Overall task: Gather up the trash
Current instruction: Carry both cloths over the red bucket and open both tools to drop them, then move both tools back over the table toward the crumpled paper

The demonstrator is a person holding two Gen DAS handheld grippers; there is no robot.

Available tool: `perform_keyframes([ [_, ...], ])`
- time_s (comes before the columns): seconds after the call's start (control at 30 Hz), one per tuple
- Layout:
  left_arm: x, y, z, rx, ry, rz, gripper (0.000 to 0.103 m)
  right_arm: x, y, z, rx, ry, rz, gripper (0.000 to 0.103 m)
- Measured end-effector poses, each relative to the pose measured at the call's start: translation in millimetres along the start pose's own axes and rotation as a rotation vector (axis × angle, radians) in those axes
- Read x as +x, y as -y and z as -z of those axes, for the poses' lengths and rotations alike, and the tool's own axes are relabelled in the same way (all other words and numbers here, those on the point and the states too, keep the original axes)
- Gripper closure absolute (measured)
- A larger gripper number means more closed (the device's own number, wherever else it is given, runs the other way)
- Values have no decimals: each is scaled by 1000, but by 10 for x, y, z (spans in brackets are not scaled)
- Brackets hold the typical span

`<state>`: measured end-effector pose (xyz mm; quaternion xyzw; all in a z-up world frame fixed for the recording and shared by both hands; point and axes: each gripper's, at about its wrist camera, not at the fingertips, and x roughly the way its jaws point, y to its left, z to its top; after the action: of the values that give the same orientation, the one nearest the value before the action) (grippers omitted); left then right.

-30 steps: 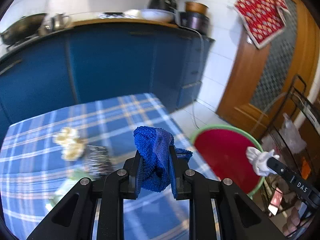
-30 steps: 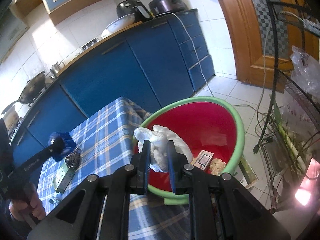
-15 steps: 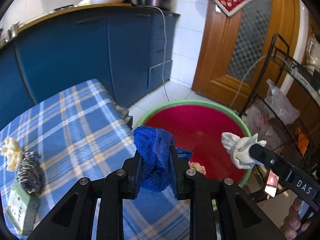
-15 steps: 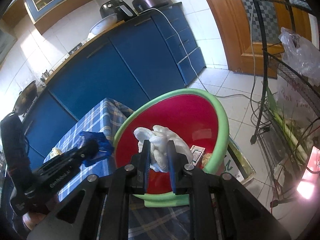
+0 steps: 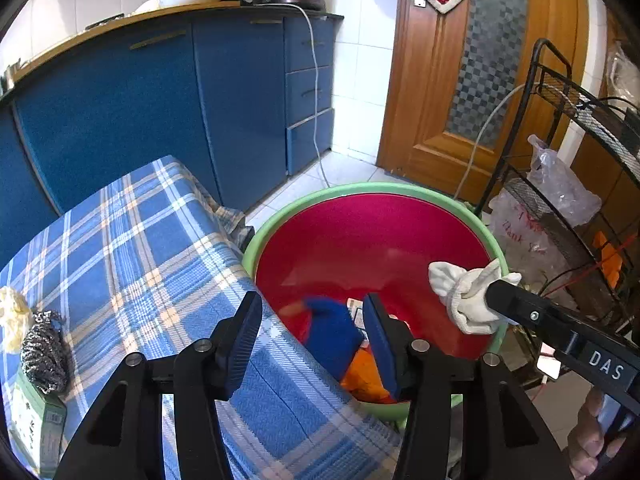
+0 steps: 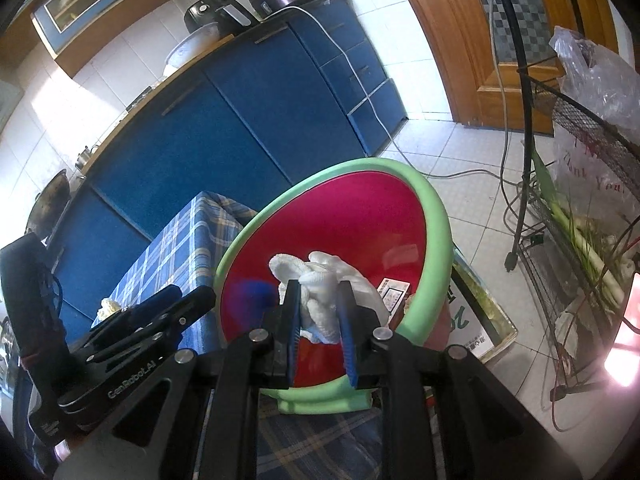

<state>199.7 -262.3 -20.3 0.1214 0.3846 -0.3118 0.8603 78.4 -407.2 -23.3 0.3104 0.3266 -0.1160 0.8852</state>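
Note:
My left gripper [image 5: 312, 340] is open at the near rim of the red bin with a green rim [image 5: 360, 190]. The blue knitted cloth [image 5: 332, 336] is out of the jaws, blurred, inside the bin; it shows as a blue blur in the right wrist view [image 6: 252, 292]. My right gripper [image 6: 320, 320] is shut on a white cloth [image 6: 320, 280] and holds it over the bin [image 6: 436, 216]. That gripper and the white cloth [image 5: 464, 292] show at the bin's right side in the left wrist view. An orange item [image 5: 366, 376] and a small card [image 6: 394, 294] lie in the bin.
The blue plaid table [image 5: 140, 240] carries a steel scourer [image 5: 42, 354], a pale crumpled wad [image 5: 12, 316] and a green box [image 5: 34, 424] at the left. Blue cabinets [image 5: 160, 100] stand behind. A wire rack [image 5: 580, 160] with plastic bags and a wooden door [image 5: 460, 80] are on the right.
My left gripper moved right over the bin's edge, opened and let go of the blue cloth, which drops into the bin. My right gripper still holds the white cloth over the bin.

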Motion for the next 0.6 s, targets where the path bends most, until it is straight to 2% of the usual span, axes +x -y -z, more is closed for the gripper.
perform_keyframes([
  [0.2,-77,-48,-10,-18,9,-4,49,29,-16,1,-4,-7,-4,79],
  [0.3,-128,-102,-14,-30,17,-8,49,53,-27,14,1,-19,-12,71],
  [0.6,-334,-336,-21,-70,59,-47,49,14,-141,16,-16,-16,-17,66],
])
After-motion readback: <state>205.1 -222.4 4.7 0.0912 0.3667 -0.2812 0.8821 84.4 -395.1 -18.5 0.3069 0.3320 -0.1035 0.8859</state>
